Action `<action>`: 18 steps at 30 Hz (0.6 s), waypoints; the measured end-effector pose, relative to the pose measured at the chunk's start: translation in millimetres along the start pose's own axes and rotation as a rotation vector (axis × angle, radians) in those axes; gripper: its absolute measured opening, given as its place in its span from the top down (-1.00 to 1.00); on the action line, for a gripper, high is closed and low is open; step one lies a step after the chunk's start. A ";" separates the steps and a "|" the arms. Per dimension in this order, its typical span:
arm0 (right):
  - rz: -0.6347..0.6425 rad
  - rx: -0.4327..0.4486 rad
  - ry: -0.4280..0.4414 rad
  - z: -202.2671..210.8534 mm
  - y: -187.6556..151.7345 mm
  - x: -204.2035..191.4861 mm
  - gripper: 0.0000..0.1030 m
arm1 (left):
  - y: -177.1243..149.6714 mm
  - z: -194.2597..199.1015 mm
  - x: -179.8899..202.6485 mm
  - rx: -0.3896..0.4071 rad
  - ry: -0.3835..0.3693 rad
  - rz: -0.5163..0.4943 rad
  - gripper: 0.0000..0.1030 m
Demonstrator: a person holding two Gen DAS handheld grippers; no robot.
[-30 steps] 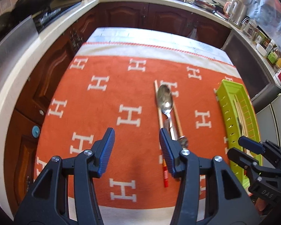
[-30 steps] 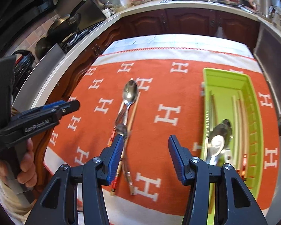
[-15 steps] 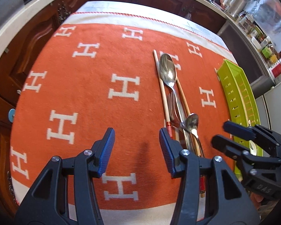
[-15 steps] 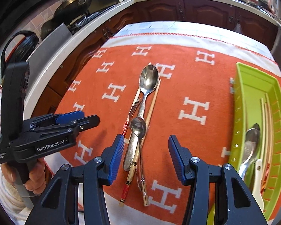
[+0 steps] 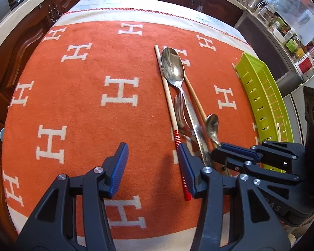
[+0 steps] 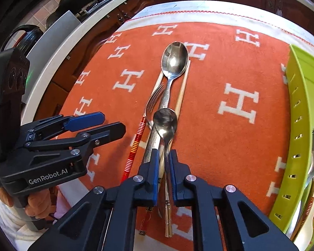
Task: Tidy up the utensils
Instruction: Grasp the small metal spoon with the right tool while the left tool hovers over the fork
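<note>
We see the R gripper (image 6: 162, 163) low over the utensil pile on the orange H-pattern cloth (image 6: 219, 142), jaws closing to a narrow gap w/ the small spoon (image 6: 165, 123) handle running between the blue pads; whether the pads already press on it we cannot tell, since the gap also takes in the edge of a chopstick. The L gripper (image 5: 151, 167) sits about half open over bare cloth just left of the pile, nothing between its fingers. The pile: large spoon (image 6: 174, 59) bowl up at the far end, fork (image 6: 155, 100) alongside its handle, one chopstick (image 6: 183, 87) on each side of the big spoon, the small spoon lying on top nearer us. R wrist view only: the inside of the green tray (image 6: 291, 125) at the right edge, already holding a spoon, chopsticks and a white-handled item; also the hand (image 6: 38, 204) gripping the L gripper's handle, w/ a pale sleeve, and pans on the stove at far left. L wrist view only: the tray's slotted outer wall, contents mostly hidden, the counter w/ kettle and jars beyond it, and the R gripper seen from the side, its tips down at the small spoon's handle. The red-banded end of the left chopstick (image 5: 178, 138) reads clearly there, passing by the L gripper's right finger.
</note>
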State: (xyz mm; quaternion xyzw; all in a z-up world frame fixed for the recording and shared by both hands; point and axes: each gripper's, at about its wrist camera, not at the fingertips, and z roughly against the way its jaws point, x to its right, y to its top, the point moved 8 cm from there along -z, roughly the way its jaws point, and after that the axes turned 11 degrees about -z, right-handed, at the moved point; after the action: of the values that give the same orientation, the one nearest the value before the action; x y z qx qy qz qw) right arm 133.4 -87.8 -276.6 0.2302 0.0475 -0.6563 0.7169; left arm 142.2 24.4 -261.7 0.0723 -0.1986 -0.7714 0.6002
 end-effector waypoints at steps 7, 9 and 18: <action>-0.056 0.005 0.008 6.7 1.9 14.3 0.87 | 2.6 -6.0 4.1 -0.010 -0.005 -0.005 0.11; -0.068 0.005 0.018 8.4 1.9 18.3 0.90 | 3.3 -7.5 6.2 -0.015 -0.009 -0.011 0.11; -0.079 0.024 0.041 20.0 1.9 25.9 0.99 | 4.1 -10.4 14.0 -0.026 -0.001 -0.039 0.11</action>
State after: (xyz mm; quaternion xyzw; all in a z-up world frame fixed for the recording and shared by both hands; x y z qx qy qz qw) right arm 134.0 -119.4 -267.9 0.2501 0.0634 -0.6796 0.6867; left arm 145.8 7.9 -267.7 0.0680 -0.1875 -0.7854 0.5859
